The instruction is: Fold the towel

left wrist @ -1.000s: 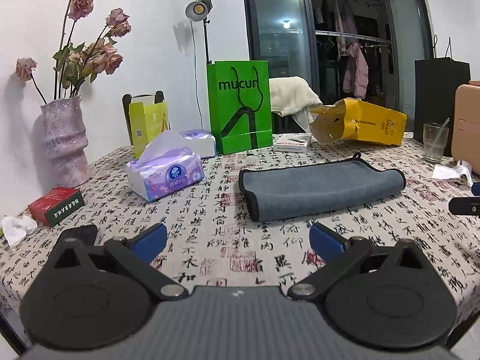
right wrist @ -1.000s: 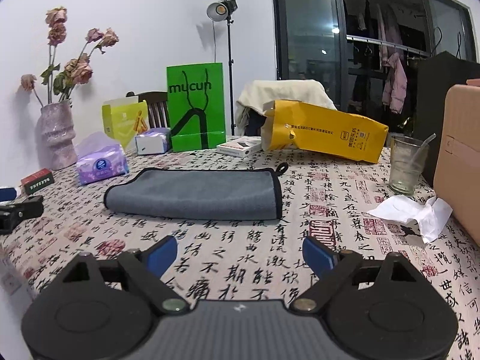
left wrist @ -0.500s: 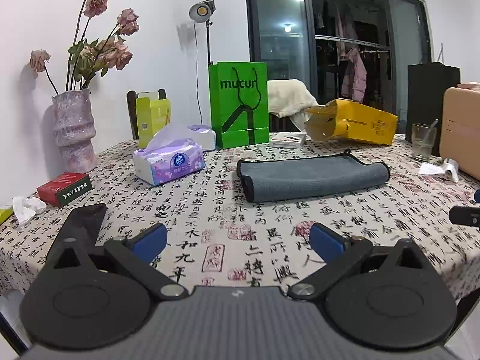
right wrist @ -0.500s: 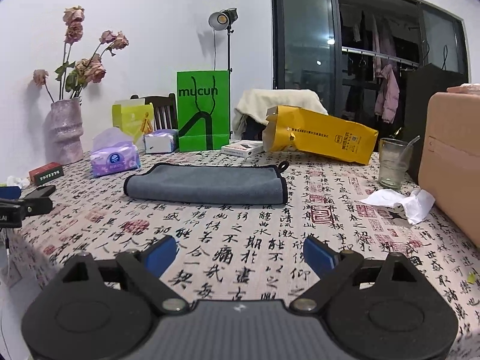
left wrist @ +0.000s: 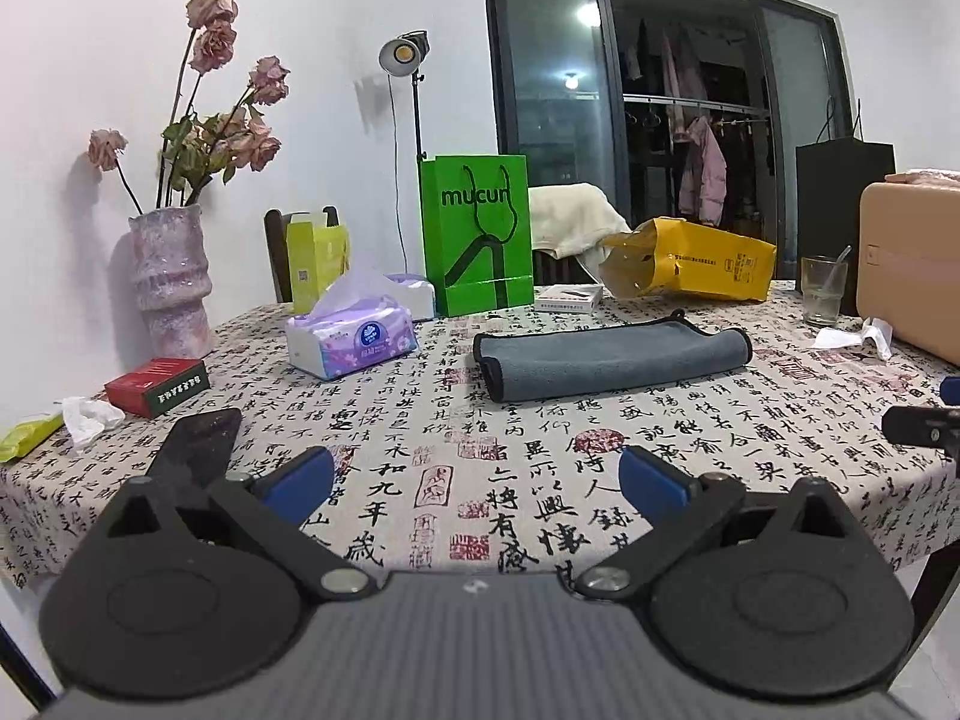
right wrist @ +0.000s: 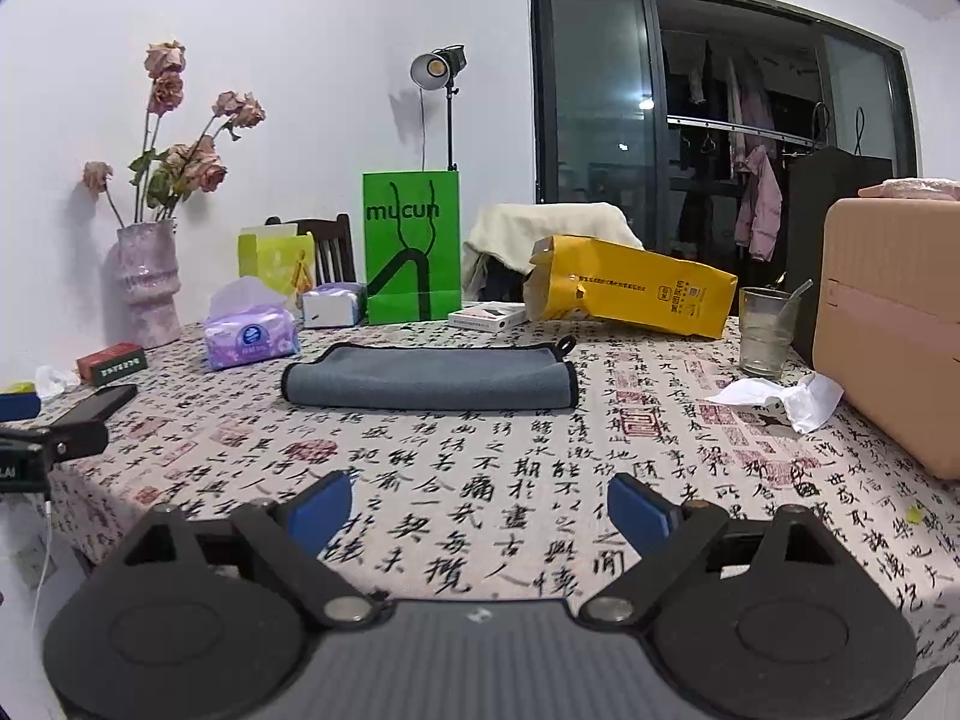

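A grey towel point(left wrist: 606, 357) with black edging lies folded in a long flat band on the table's middle; it also shows in the right wrist view point(right wrist: 429, 381). My left gripper point(left wrist: 477, 483) is open and empty, held over the near table edge, well short of the towel. My right gripper point(right wrist: 480, 510) is open and empty, also near the table's front edge. The right gripper's tip shows at the right edge of the left wrist view point(left wrist: 924, 423); the left gripper shows at the left edge of the right wrist view point(right wrist: 36, 447).
On the patterned tablecloth point(left wrist: 540, 480) stand a tissue pack point(left wrist: 351, 342), green bag point(left wrist: 477, 243), yellow bag point(left wrist: 690, 261), glass point(left wrist: 823, 291), vase point(left wrist: 171, 282), red box point(left wrist: 157, 385), black phone point(left wrist: 195, 450), crumpled tissue point(right wrist: 780, 399) and tan case point(right wrist: 894, 330).
Both grippers have drawn back from the towel toward the table's front edge and dropped lower. The towel has not moved. Both stay open.
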